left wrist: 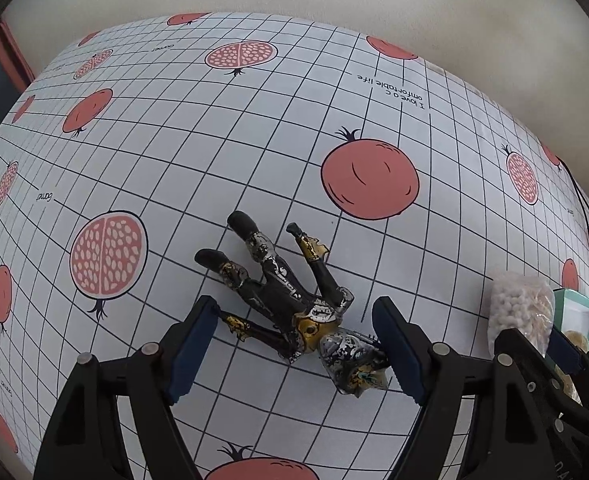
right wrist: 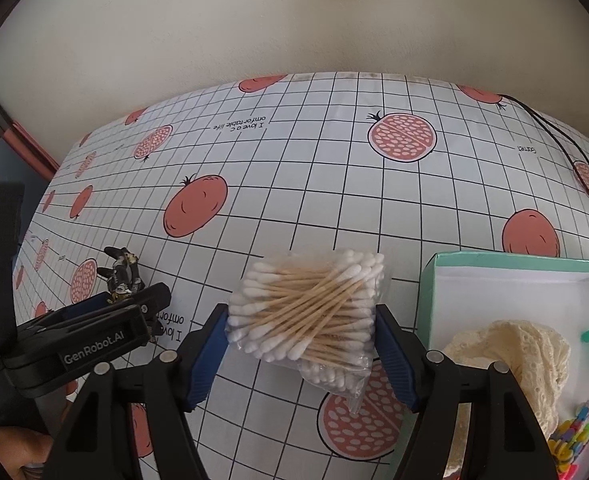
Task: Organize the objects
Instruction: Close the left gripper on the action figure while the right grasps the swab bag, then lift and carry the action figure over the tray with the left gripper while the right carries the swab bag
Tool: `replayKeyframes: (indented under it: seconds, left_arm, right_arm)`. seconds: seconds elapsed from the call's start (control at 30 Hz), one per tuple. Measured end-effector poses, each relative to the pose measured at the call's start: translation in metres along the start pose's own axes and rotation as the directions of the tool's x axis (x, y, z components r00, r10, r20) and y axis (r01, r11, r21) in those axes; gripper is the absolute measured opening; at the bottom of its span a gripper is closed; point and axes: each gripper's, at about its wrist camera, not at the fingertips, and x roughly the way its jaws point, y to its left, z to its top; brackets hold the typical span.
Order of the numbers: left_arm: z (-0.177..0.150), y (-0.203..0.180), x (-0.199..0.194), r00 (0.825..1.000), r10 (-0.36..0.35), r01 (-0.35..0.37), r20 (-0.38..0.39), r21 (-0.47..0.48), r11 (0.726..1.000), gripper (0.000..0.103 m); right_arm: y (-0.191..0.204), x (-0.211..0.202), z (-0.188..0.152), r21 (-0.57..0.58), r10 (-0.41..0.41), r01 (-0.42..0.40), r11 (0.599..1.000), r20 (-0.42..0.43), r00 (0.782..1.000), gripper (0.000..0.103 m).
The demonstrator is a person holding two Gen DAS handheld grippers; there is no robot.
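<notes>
Left gripper [left wrist: 296,354]: jaws wide open, straddling black-and-gold jointed toy figure [left wrist: 290,300] lying on desk, no grip | Right gripper [right wrist: 302,354]: jaws apart, flanking clear bag of wooden cotton swabs [right wrist: 308,312]; contact uncertain | mint-green cardboard box [right wrist: 494,272] right of jaws.

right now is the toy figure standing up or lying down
Lying down. The toy figure is flat on the tablecloth, legs stretched away from the camera, its head between the open left gripper's fingers.
</notes>
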Motion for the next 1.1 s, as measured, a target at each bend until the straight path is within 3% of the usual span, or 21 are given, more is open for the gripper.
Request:
replayKeyframes:
  seconds: [0.17, 0.27, 0.77, 0.97, 1.1]
  left_arm:
    - [-0.001, -0.003, 0.001, 1.0, -0.003, 0.003, -0.001, -0.003, 1.0, 0.079]
    - [-0.001, -0.008, -0.003, 1.0, 0.022, -0.022, 0.003, -0.006, 1.0, 0.067]
    - [-0.003, -0.032, -0.006, 1.0, -0.01, 0.01, -0.008, -0.019, 1.0, 0.067]
    - [0.002, -0.046, -0.031, 0.998, -0.034, 0.035, 0.047, -0.01, 0.999, 0.067]
    - [-0.004, -0.009, -0.06, 0.993, -0.052, 0.051, 0.104, 0.01, 0.999, 0.067]
  right_arm:
    - [-0.004, -0.005, 0.001, 0.008, 0.005, -0.005, 1.0, 0.005, 1.0, 0.073]
    - [-0.005, -0.01, 0.003, 0.009, 0.008, -0.008, 1.0, 0.013, 1.0, 0.073]
    - [-0.008, -0.019, 0.005, -0.001, 0.009, -0.009, 1.0, 0.018, 1.0, 0.073]
    - [-0.009, -0.034, 0.008, -0.008, 0.015, -0.014, 1.0, 0.044, 0.999, 0.073]
    - [-0.009, -0.044, 0.011, -0.014, 0.017, -0.016, 1.0, 0.061, 0.998, 0.073]
